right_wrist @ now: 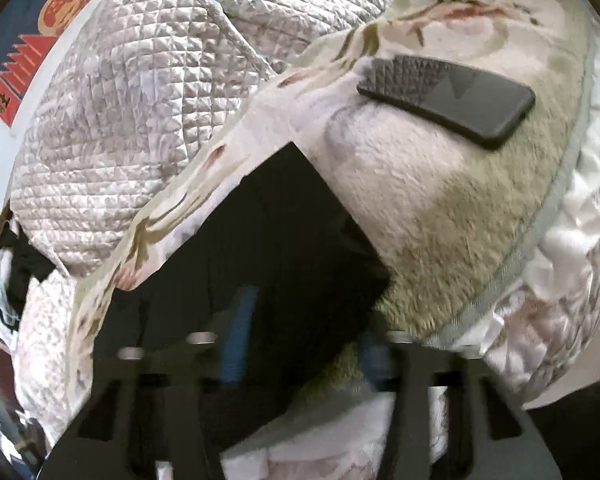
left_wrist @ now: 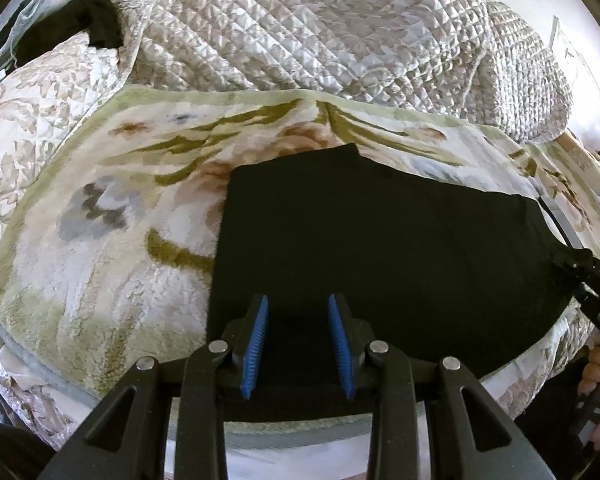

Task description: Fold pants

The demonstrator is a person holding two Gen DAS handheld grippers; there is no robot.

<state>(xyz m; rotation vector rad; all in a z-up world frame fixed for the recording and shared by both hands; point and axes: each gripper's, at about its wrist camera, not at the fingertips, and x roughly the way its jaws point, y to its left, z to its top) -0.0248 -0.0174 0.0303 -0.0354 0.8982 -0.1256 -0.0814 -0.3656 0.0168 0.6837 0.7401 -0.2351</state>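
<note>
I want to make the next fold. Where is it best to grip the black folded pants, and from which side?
Grip the black folded pants at the near hem corners, coming from the bed's near edge. They lie flat on the flowered fleece blanket, so only edges give the fingers purchase, and both grippers already sit on that side.

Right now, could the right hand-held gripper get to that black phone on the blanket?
Probably yes: the black phone lies uncovered on the floral fleece blanket, nothing between it and the right hand-held gripper.

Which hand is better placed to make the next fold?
Right, probably: the right gripper sits at the black pants' end corner, ready to carry it across; the left gripper hovers open over the near edge.
</note>
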